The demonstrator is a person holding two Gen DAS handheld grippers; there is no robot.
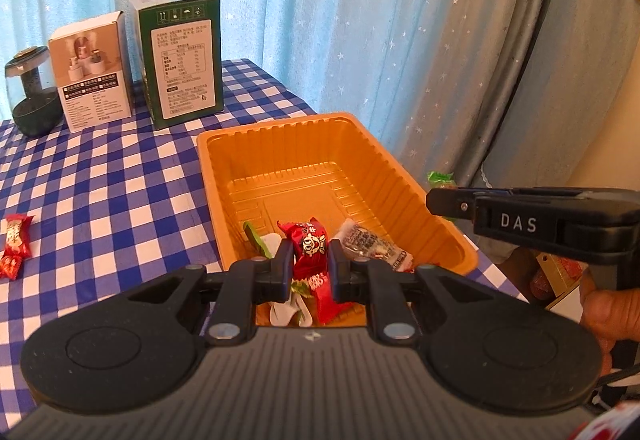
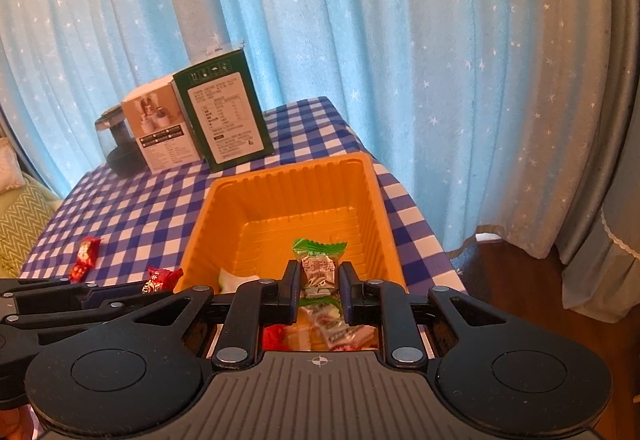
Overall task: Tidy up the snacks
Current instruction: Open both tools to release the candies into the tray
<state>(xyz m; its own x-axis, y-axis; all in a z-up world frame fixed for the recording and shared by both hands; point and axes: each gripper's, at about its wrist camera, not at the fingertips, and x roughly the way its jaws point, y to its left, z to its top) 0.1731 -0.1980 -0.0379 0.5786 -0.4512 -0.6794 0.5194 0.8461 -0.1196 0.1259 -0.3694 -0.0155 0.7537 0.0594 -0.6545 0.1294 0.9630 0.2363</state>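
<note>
Bench (image 1: 100, 200): your checked blue-and-white cloth covers it, and everything below sits on it in front of the blue starred curtain (image 1: 300, 0).
Orange tray (image 1: 280, 144): it lies at the bench's right edge, directly ahead of both your claws, with a few wrapped snacks gathered at its near end.
Boxes: a green box (image 1: 180, 60) and a white box (image 1: 94, 76) stand upright side by side at the back left, well apart from the tray, with a dark lamp-like object (image 1: 32, 96) just beside the white one.
Left claw (image 1: 310, 260): you have it closed narrowly on a red candy (image 1: 310, 244), which stands between the fingers over the tray's near end.
Right claw (image 2: 319, 276): you have it pinched on a green candy (image 2: 319, 260), also over the tray's near end; its top pokes above the fingertips.
Loose snacks: two red candies (image 1: 14, 244) lie on the cloth well left of the tray, outside both claws.
</note>
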